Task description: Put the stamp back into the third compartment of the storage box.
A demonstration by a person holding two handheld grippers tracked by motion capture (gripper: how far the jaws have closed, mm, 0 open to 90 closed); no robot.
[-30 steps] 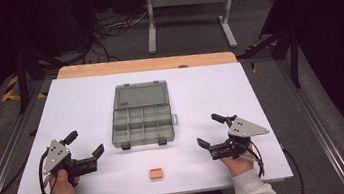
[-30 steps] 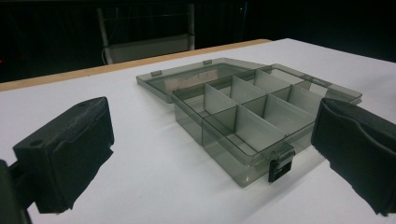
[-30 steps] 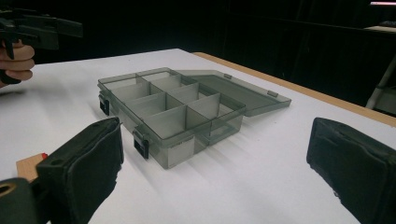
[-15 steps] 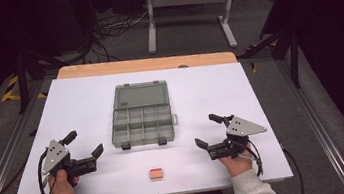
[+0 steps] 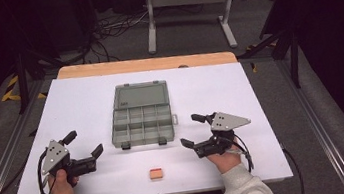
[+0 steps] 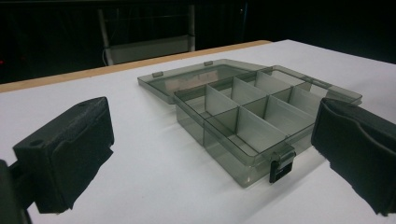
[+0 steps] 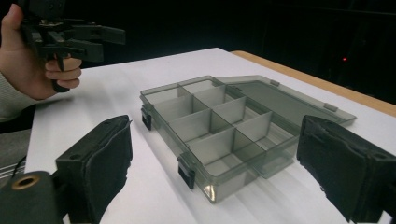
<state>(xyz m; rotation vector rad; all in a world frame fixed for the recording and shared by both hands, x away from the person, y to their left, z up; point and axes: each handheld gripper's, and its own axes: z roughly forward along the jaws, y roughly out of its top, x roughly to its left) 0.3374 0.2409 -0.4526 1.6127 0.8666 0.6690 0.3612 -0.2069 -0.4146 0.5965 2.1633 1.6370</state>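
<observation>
White-topped table [image 5: 85, 103] with a light wooden strip along its far edge [image 5: 145, 64]; grey carpeted floor [image 5: 314, 123] around it; grey metal stand [image 5: 188, 11] behind; black cables [image 5: 101, 35] on floor; dark, dimly lit surroundings.

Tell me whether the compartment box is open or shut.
Open. The box has its lid folded flat back on the table, and the gripper views show its divided compartments uncovered and empty.

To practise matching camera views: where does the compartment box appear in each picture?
High view: compartment box at table centre, lid open away from the person.
Left gripper view: right of centre.
Right gripper view: centre.
Shared landmark: its black front latches.
</observation>
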